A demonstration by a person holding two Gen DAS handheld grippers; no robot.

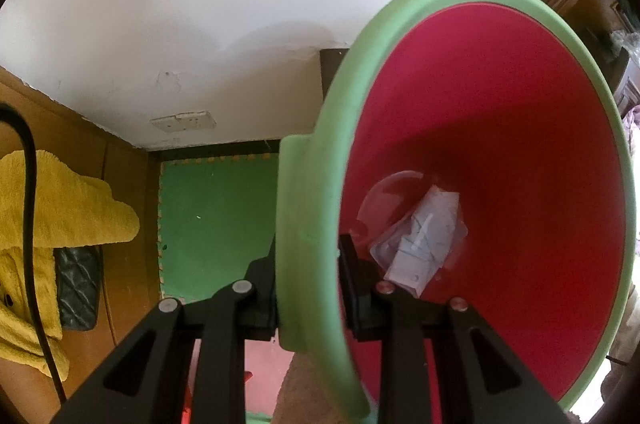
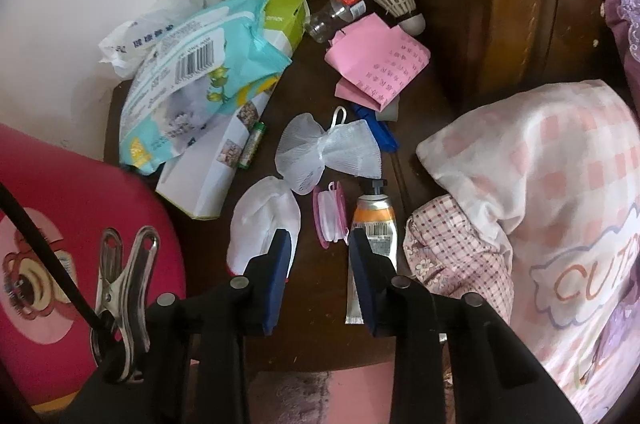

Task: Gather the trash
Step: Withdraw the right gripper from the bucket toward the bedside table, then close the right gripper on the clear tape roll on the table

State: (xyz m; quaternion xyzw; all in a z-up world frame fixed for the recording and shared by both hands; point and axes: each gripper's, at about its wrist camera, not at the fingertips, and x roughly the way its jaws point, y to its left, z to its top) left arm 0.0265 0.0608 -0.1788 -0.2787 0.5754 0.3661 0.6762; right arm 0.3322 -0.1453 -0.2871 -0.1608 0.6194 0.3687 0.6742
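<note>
Left gripper (image 1: 308, 272) clamped on green rim of red trash bin (image 1: 500, 144), clear wrapper (image 1: 420, 240) lying inside; right gripper (image 2: 320, 244) apart, over dark nightstand (image 2: 308, 96) littered with white mesh pouch (image 2: 328, 152), pink paper (image 2: 380, 60), orange tube (image 2: 374, 224) just right of fingertips.

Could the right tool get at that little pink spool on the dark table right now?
Probably yes: the right tool is open, and the pink spool lies just ahead between its fingers, uncovered, though white cloth and a tube crowd either side.

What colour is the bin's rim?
Pale green rim, red inside; clearest in the left wrist view.
</note>
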